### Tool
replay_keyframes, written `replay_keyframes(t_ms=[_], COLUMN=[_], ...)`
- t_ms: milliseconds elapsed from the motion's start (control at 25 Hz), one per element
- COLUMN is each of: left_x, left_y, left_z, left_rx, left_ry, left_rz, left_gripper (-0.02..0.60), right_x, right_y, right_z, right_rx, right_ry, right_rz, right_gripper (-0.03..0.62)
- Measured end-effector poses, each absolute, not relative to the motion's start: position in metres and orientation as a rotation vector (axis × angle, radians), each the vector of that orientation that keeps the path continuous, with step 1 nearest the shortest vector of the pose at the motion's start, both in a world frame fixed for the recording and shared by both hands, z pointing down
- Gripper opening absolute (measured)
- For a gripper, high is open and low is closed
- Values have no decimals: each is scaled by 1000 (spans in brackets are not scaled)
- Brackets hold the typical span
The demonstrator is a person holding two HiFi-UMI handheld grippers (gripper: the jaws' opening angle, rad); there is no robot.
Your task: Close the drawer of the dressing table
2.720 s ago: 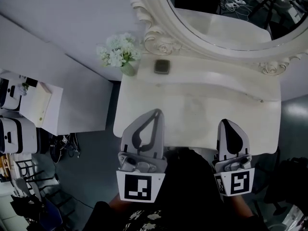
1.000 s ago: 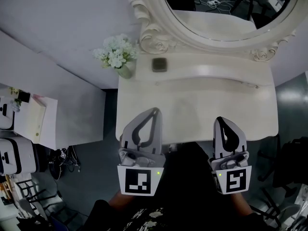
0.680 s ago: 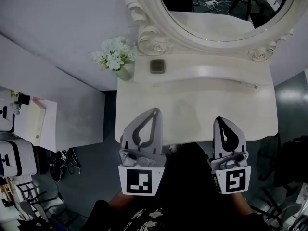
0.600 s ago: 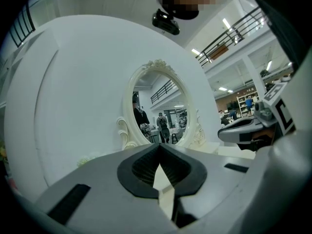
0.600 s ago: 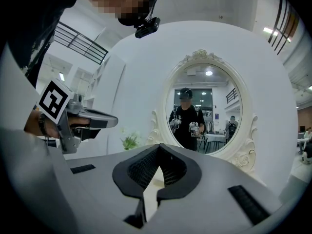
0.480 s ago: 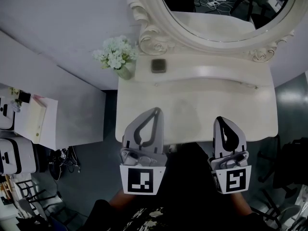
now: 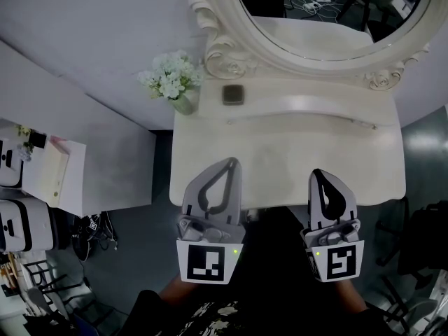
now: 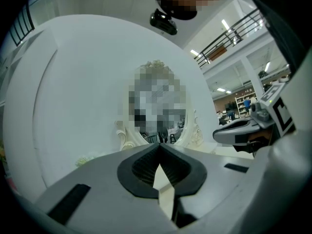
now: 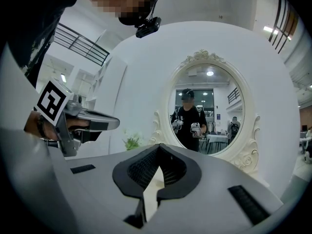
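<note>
The white dressing table (image 7: 294, 152) fills the middle of the head view, with its oval mirror (image 7: 315, 12) at the back. No drawer front shows in any view; below the table's front edge all is dark, and the person's body covers it. My left gripper (image 7: 229, 162) is shut and empty, its tip over the front left part of the top. My right gripper (image 7: 317, 174) is also shut and empty, its tip over the front right edge. In the left gripper view the left gripper (image 8: 158, 145) points level at the mirror. The right gripper (image 9: 158, 146) does the same.
A small vase of white flowers (image 7: 173, 82) stands at the table's back left corner. A dark square object (image 7: 233, 94) lies beside it. A white desk (image 7: 70, 131) with boxes and devices stands left of the table. Dark chairs stand at the right.
Both grippers stay at the table's front edge, shut as before. Only the head view has shifted slightly.
</note>
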State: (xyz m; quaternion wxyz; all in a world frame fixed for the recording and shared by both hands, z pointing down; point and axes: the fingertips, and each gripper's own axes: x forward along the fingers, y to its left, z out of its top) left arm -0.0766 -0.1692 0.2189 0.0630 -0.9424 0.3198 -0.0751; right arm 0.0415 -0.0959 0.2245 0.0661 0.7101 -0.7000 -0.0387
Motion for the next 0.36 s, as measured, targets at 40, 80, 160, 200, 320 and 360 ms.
replay_keyframes(t_ms=[40, 80, 160, 200, 320, 360], left_x=[-77, -77, -77, -77, -79, -79], left_y=[-169, -169, -168, -168, -169, -169], left_z=[219, 220, 221, 221, 221, 221], left_rx=[-2853, -2856, -2855, -2853, -2851, -2852], left_ry=[963, 960, 954, 953, 951, 951], left_rz=[-221, -219, -220, -221, -222, -224], left_gripper=[3, 3, 3, 3, 3, 3], right_x=[41, 40, 37, 36, 32, 31], right_y=[-96, -96, -97, -97, -98, -98], right_z=[224, 225, 226, 225, 222, 224], right_rx=[2140, 2139, 2129, 2126, 2113, 2106], right_ry=[-2114, -2116, -2118, -2125, -2136, -2131], right_rz=[-129, -136, -132, -141, -170, -167], right_gripper=[-3, -3, -3, -3, -3, -3])
